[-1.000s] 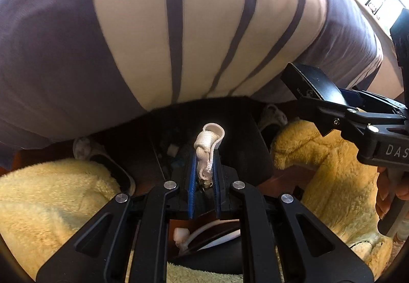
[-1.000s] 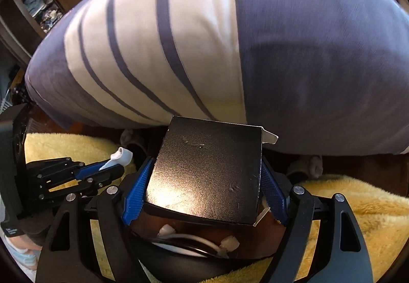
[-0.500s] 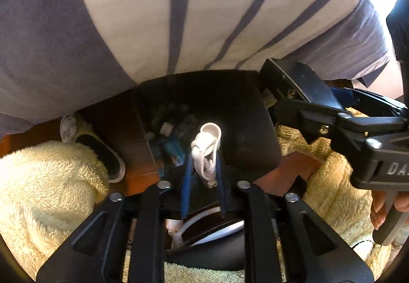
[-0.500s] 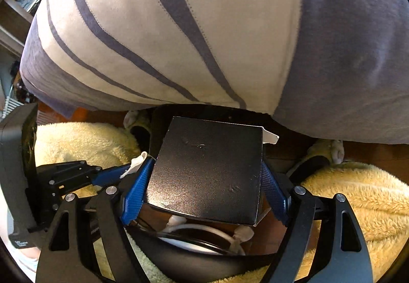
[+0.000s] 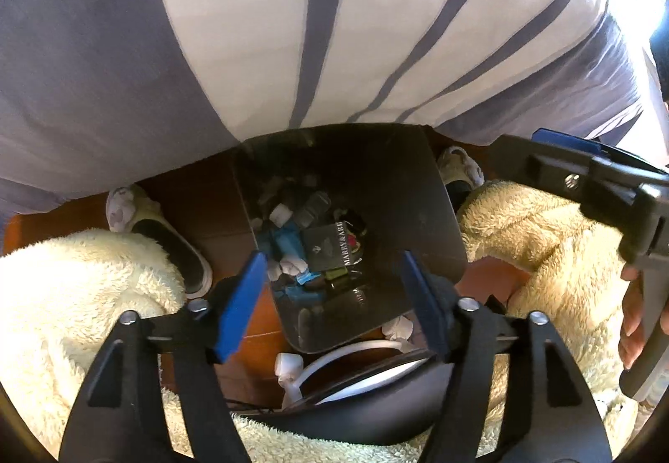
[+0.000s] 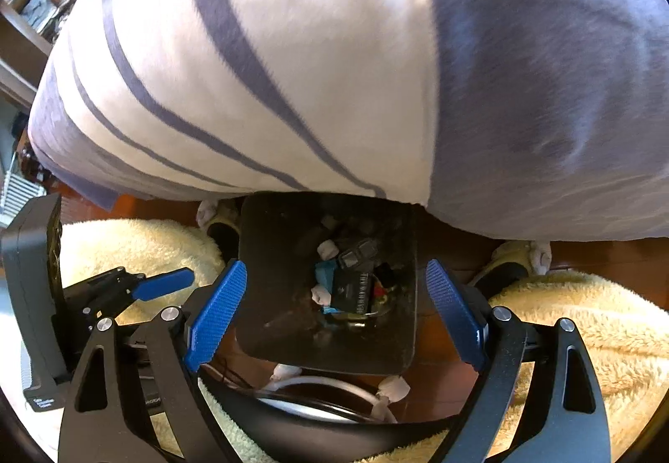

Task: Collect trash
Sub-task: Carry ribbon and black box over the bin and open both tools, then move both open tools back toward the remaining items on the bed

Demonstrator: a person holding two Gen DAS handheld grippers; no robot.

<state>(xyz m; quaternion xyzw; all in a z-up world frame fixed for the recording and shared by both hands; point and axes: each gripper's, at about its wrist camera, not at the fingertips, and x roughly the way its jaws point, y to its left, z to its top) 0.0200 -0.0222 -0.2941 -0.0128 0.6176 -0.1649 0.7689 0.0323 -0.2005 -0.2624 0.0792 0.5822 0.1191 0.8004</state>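
Note:
A black trash bin [image 5: 418, 212] stands on the floor between the person's feet; it also shows in the right wrist view [image 6: 267, 254]. Inside lie a black box [image 5: 328, 249] [image 6: 353, 289], a white crumpled scrap [image 5: 292, 264] [image 6: 321, 295], blue wrappers [image 5: 288, 243] and other litter. My left gripper [image 5: 332, 274] is open and empty above the bin. My right gripper [image 6: 334, 291] is open and empty above the bin too. The right gripper's body shows at the right of the left wrist view [image 5: 585, 178].
The person's striped shirt [image 5: 334, 24] fills the upper view. Yellow fleece legs [image 5: 62, 295] flank the bin, with slippers [image 5: 167, 237] on the wooden floor [image 5: 200, 203]. A white tube and black rim [image 5: 355, 354] sit just below the grippers.
Both grippers have opened. The white scrap left the left gripper and the black box left the right gripper; both now lie in the bin.

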